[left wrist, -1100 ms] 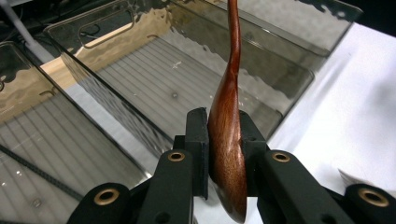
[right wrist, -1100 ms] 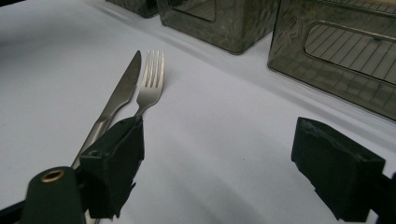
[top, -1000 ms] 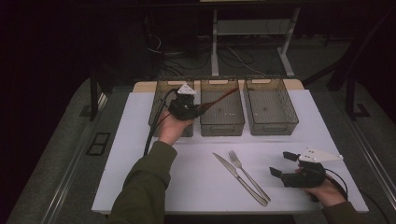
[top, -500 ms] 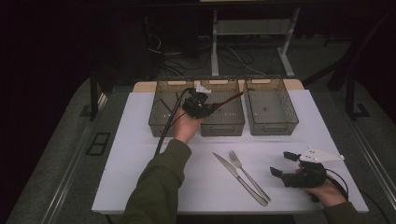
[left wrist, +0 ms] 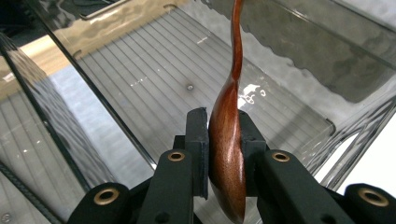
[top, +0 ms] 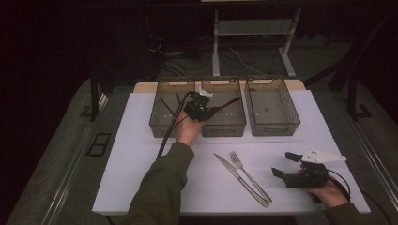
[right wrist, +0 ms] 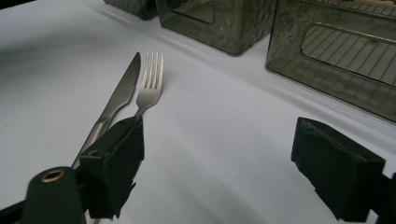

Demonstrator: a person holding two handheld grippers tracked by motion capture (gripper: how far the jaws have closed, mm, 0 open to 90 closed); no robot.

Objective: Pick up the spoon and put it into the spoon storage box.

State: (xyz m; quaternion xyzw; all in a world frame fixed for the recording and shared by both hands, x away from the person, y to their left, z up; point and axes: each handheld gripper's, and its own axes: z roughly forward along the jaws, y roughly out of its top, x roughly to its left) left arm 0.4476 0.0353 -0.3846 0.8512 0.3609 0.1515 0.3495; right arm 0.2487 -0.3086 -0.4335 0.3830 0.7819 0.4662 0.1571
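Wooden spoon: light, stiff, glossy, likely slippery; pinched at bowl by left gripper, frame centre. Right gripper wide open, empty.

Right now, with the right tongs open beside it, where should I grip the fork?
Probably grip the fork at mid-handle, coming from above with the right tongs across it. It lies flat, the knife close along its left, handle ends nearly touching, so space is tight.

Knife beside fork; right bin seemingly bare.

Dark room, grey floor, cables behind, white metal stand, white-topped table
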